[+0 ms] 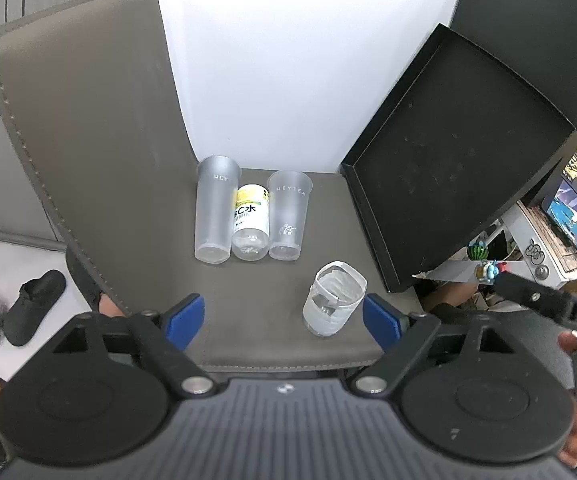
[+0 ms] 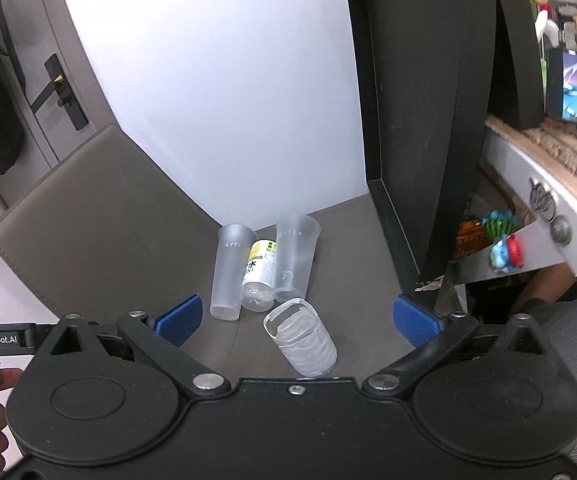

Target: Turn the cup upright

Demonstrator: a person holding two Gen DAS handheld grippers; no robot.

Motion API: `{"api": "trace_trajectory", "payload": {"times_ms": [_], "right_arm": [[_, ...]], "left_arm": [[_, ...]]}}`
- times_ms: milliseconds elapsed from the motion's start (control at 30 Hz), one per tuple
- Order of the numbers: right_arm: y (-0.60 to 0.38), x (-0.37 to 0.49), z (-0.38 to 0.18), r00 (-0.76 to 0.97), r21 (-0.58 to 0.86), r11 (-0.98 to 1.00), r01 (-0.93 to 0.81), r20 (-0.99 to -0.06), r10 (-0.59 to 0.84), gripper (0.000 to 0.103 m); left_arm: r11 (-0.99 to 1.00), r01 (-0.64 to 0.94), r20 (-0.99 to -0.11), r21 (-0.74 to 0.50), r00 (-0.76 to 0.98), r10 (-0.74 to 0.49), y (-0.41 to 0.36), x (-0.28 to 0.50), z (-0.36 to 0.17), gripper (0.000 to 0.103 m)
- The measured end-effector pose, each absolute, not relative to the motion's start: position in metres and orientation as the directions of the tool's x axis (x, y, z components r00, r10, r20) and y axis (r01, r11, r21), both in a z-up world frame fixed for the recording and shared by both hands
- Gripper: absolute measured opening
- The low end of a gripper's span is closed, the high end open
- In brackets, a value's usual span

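A short clear cup wrapped in white tape point(image 1: 334, 300) stands upright, mouth up, on the grey seat point(image 1: 128, 184). It also shows in the right wrist view point(image 2: 302, 338), between the fingers. My left gripper point(image 1: 282, 320) is open and empty, its right blue pad point(image 1: 380, 320) close beside the cup. My right gripper point(image 2: 296, 320) is open and empty just in front of the cup. Two tall frosted cups point(image 1: 214, 210) point(image 1: 288, 216) stand upright behind it.
A yellow-labelled bottle point(image 1: 250, 222) stands between the frosted cups. A black open box point(image 1: 460, 152) leans at the seat's right side. A white wall panel point(image 1: 288, 60) rises behind. A cluttered white desk point(image 2: 544, 200) is on the right. A dark shoe point(image 1: 34, 304) lies on the floor at left.
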State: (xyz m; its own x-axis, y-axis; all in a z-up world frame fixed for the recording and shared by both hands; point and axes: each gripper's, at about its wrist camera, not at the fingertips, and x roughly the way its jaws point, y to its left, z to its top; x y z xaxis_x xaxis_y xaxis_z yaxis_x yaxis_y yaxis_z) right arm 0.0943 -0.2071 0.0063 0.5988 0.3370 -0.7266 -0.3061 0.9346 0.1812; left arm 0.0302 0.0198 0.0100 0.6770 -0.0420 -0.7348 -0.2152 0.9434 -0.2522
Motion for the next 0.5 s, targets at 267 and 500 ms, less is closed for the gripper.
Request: {"api": "trace_trajectory", "payload": {"times_ms": [267, 500], "right_arm": [[-0.215, 0.084, 0.033, 0.608, 0.148, 0.938, -0.314, -0.728, 0.318, 0.103], [-0.212, 0.074, 0.046, 0.608, 0.121, 0.93, -0.348, -0.725, 0.322, 0.103]], "left_arm": [[0.946, -0.22, -0.721, -0.239, 0.693, -0.021, 0.016, 0.015, 0.026, 0.087], [0.953, -0.225, -0.714, -0.201, 0.7, 0.015, 0.011, 0.002, 0.033, 0.091]]}}
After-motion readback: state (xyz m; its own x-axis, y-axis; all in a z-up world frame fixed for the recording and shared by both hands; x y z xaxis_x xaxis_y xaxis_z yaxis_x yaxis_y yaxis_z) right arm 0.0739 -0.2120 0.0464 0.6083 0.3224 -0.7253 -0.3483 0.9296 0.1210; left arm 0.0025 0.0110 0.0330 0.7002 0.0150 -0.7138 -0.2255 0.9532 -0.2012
